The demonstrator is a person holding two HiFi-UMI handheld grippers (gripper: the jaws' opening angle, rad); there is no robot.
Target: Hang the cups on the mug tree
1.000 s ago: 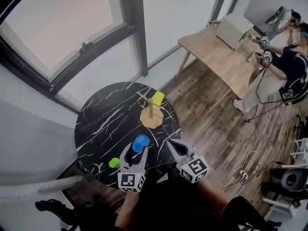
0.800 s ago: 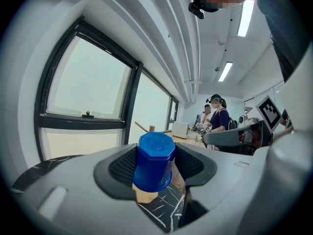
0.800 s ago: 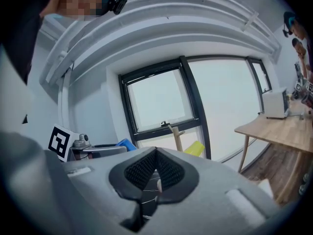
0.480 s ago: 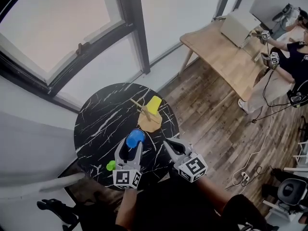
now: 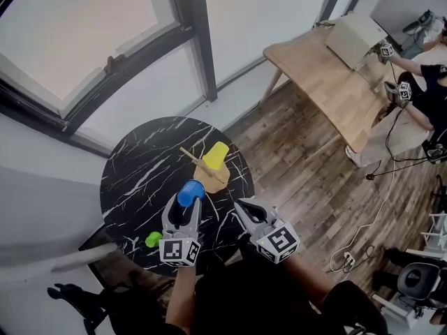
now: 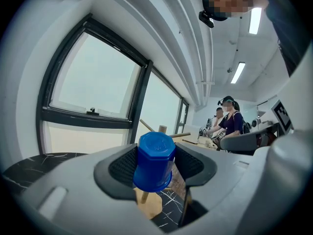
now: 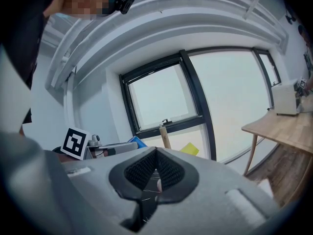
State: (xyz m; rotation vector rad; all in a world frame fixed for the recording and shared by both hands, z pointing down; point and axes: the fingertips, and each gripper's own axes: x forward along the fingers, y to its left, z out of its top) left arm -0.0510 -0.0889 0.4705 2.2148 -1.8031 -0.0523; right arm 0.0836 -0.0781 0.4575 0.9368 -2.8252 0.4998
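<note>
My left gripper (image 5: 186, 204) is shut on a blue cup (image 5: 190, 193), held bottom-forward between its dark pads (image 6: 123, 166); the blue cup (image 6: 155, 161) fills the middle of the left gripper view. Just beyond it stands the wooden mug tree (image 5: 209, 172) on the round black marble table (image 5: 140, 173), with a yellow cup (image 5: 216, 155) hanging on one peg. The tree's post (image 6: 161, 129) and pegs show behind the cup. A green cup (image 5: 153, 239) lies on the table left of my left gripper. My right gripper (image 5: 242, 209) hovers shut and empty over the table's near right edge; its view shows the post (image 7: 165, 135) and yellow cup (image 7: 189, 149).
The table's rim (image 5: 237, 194) drops to a wooden floor at right. A long wooden table (image 5: 328, 75) with a white box stands at the back right, where another person (image 5: 426, 82) works with grippers. Large windows line the wall behind.
Both grippers have moved forward over the table toward the mug tree, the left one carrying the blue cup. The cup now sits close to the tree's base.
</note>
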